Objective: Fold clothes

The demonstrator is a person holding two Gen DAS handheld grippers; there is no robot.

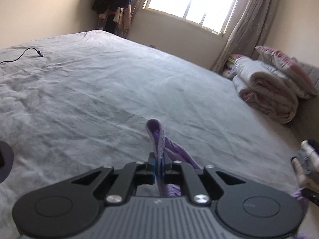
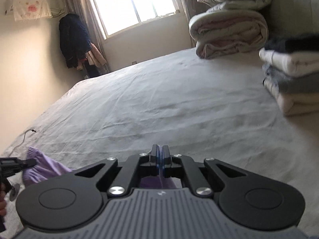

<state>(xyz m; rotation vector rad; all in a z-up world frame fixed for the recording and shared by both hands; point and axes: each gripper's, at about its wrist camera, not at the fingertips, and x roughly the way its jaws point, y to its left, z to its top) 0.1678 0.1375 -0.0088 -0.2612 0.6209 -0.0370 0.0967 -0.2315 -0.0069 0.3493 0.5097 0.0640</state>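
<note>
A purple garment (image 1: 159, 137) sticks up between the fingers of my left gripper (image 1: 159, 159), which is shut on its edge above the grey bedsheet (image 1: 99, 91). More purple cloth trails off to the right under the gripper body. In the right wrist view my right gripper (image 2: 160, 153) is shut on a thin fold of the same purple garment (image 2: 157, 181), seen below the jaws. At the lower left of that view the garment (image 2: 41, 167) hangs from the tip of the left gripper (image 2: 30, 162). The rest of the garment is hidden beneath both tools.
A stack of folded clothes (image 2: 293, 69) sits on the bed (image 2: 159, 103) at the right. Rolled quilts and pillows (image 1: 269, 87) lie at the bed's far corner. A black cable (image 1: 26, 52) lies on the sheet at left. Dark coats (image 2: 73, 41) hang by the window.
</note>
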